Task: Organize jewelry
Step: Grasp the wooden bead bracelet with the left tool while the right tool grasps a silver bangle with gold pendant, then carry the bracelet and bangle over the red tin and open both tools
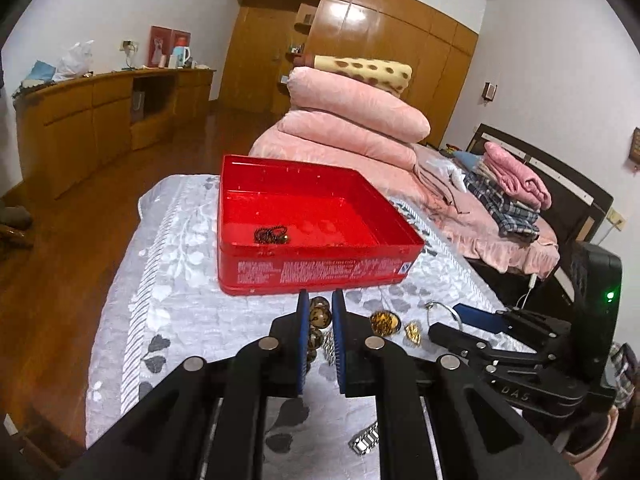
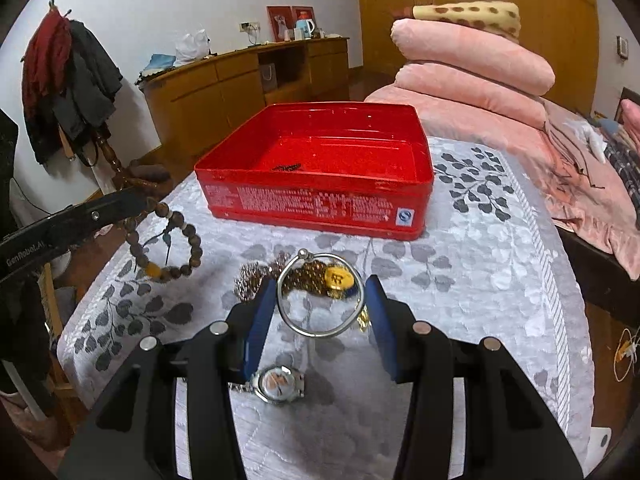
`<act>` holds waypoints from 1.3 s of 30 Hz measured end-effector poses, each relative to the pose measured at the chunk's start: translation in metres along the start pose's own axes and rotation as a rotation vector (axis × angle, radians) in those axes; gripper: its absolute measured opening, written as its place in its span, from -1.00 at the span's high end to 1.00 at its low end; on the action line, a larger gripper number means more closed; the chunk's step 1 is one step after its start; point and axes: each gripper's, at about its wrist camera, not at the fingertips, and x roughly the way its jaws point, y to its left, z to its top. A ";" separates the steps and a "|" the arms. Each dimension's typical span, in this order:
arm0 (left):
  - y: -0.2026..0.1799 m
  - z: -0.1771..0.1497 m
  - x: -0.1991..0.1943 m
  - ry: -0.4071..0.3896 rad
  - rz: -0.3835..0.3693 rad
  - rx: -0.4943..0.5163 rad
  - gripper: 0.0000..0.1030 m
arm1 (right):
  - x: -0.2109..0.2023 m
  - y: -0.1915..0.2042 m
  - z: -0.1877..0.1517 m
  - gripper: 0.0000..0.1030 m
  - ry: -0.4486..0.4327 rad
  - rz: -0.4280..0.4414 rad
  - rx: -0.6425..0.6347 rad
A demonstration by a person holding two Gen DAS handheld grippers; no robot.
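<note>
In the right wrist view, lowest in the frame, a steel wristwatch point(image 2: 278, 384) lies face up on the leaf-patterned cloth point(image 2: 480, 280). Above it the right gripper point(image 2: 320, 312) clamps a thin silver bangle point(image 2: 320, 294), a round hoop, its blue pads pressing either side. Behind the hoop is a heap of chains point(image 2: 260, 280) with a gold charm point(image 2: 338, 278). At centre left the left gripper point(image 2: 136, 204), closed, holds a wooden bead bracelet point(image 2: 164, 240), which dangles downward. Farther, at upper centre, the glossy red tin point(image 2: 320, 200) stands open, long side across the frame, a dark chain point(image 2: 286, 167) inside.
</note>
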 end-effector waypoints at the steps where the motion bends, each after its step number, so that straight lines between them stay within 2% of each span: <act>1: 0.001 0.001 0.001 -0.001 -0.003 -0.006 0.78 | 0.001 0.000 0.002 0.13 0.000 0.002 0.000; 18: 0.000 0.051 0.021 -0.061 0.004 -0.014 0.78 | 0.018 -0.012 0.058 0.13 -0.040 -0.006 0.019; 29: -0.002 0.083 0.042 -0.101 0.000 -0.017 0.78 | 0.042 -0.016 0.090 0.13 -0.032 0.002 0.029; 34: 0.005 0.095 0.070 -0.076 0.017 -0.025 0.78 | 0.060 -0.023 0.104 0.13 -0.014 0.005 0.049; 39: 0.013 0.094 0.100 -0.032 0.054 -0.026 0.78 | 0.080 -0.029 0.113 0.13 0.005 0.006 0.063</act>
